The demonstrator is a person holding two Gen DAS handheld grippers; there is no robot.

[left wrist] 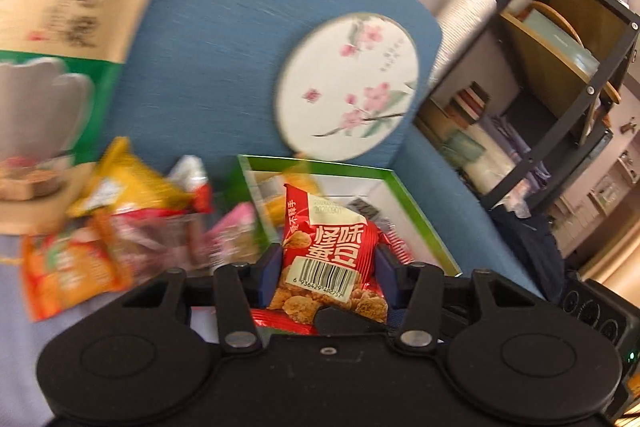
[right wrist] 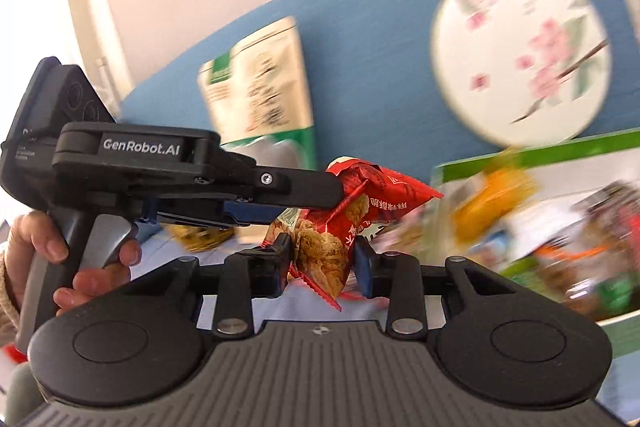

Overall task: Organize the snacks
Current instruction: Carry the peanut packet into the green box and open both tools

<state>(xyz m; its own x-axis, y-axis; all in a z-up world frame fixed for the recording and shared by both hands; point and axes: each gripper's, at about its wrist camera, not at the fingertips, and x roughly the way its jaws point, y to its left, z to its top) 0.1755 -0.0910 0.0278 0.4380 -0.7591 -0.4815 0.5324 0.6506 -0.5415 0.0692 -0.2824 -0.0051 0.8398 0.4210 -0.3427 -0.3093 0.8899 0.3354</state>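
Nearest my left camera, my left tongs (left wrist: 328, 269) grip a red snack packet (left wrist: 326, 247) by its sides, lifted over the green-rimmed tray (left wrist: 416, 205) on the blue mat; loose snack bags (left wrist: 120, 215) lie to the tray's left. From the right camera, my right tongs (right wrist: 322, 259) pinch a second red packet (right wrist: 324, 251), and the left tongs (right wrist: 340, 193) come in beside it with their own packet.

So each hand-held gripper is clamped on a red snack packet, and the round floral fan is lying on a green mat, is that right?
Not quite. The mat is blue, not green, as the left wrist view shows. The rest stands: the left hand-held gripper and the right hand-held gripper are each clamped on a red snack packet, and the round floral fan lies on that mat.
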